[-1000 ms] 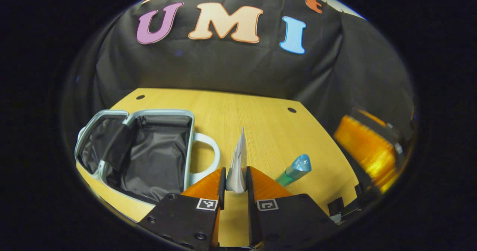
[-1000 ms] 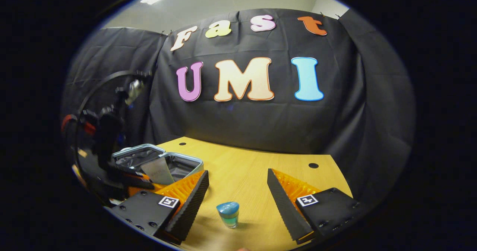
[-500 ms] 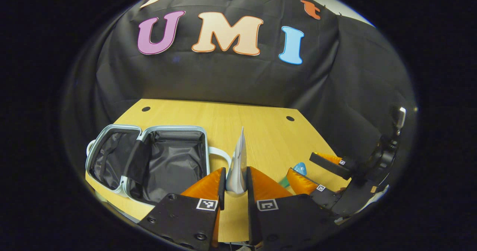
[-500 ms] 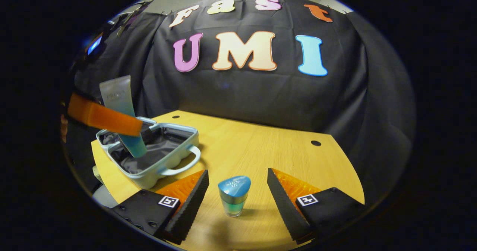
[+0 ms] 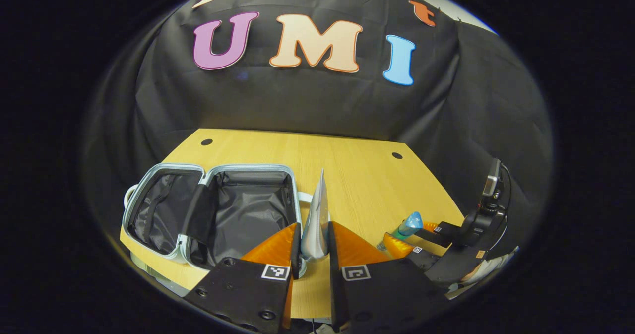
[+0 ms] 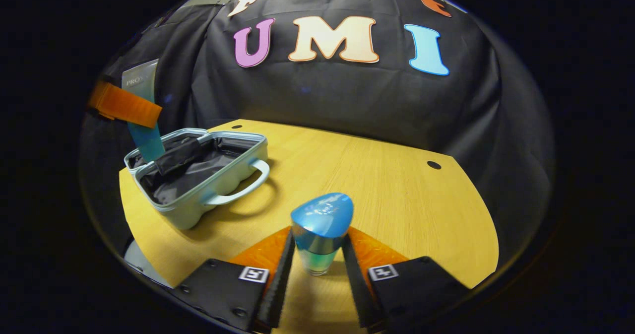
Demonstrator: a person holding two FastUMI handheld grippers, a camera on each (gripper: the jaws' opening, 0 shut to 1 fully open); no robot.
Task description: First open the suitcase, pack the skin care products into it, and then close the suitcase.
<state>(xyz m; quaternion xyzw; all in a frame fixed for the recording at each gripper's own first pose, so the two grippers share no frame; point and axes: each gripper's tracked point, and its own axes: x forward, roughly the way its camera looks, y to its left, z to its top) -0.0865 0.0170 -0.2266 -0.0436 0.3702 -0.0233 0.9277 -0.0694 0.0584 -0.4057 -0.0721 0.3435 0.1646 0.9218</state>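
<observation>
A: Where's the suitcase (image 6: 198,185)?
B: On the desk's (image 6: 397,190) left side, lying open. It is pale blue-grey with a dark lining, a strap across the inside and a handle facing right.

A: And the tube (image 5: 316,220)?
B: Silvery at its flat crimped end, fading to blue-green lower down. It stands upright, clamped in the left tool (image 5: 313,247), above the suitcase's near right edge.

A: The bottle (image 6: 320,234)?
B: Small, clear with green-blue liquid and a glossy blue cap. It stands upright on the desk, near the front, gripped between the right tool's (image 6: 317,264) fingers.
</observation>
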